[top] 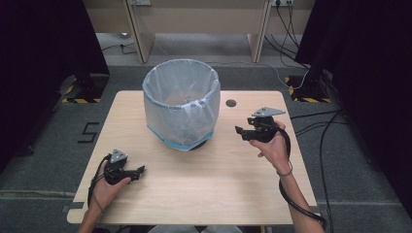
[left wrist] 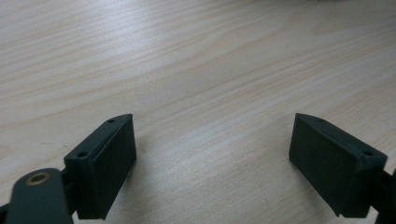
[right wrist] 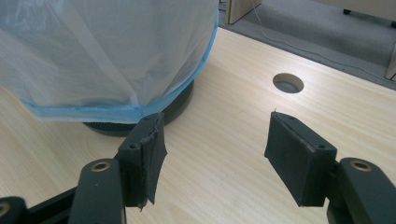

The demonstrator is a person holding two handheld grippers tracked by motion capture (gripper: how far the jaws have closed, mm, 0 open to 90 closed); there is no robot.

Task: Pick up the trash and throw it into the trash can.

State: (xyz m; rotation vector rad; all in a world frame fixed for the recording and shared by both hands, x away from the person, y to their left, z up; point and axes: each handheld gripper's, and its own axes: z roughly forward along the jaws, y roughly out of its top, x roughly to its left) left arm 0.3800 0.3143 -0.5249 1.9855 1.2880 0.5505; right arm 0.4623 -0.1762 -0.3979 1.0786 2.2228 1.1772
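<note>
Your right tool [top: 243,132] – jaws wide, nothing between – black round bin lined with translucent blue-edged plastic bag [top: 180,99] just ahead-left. Your left tool [top: 141,170] open over bare light wooden surface [top: 214,179].

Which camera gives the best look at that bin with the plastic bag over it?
The high view: the whole bin shows, open top and bag included. The right gripper view catches its lower side and dark base close up; the left gripper view looks at the bare table.
</note>
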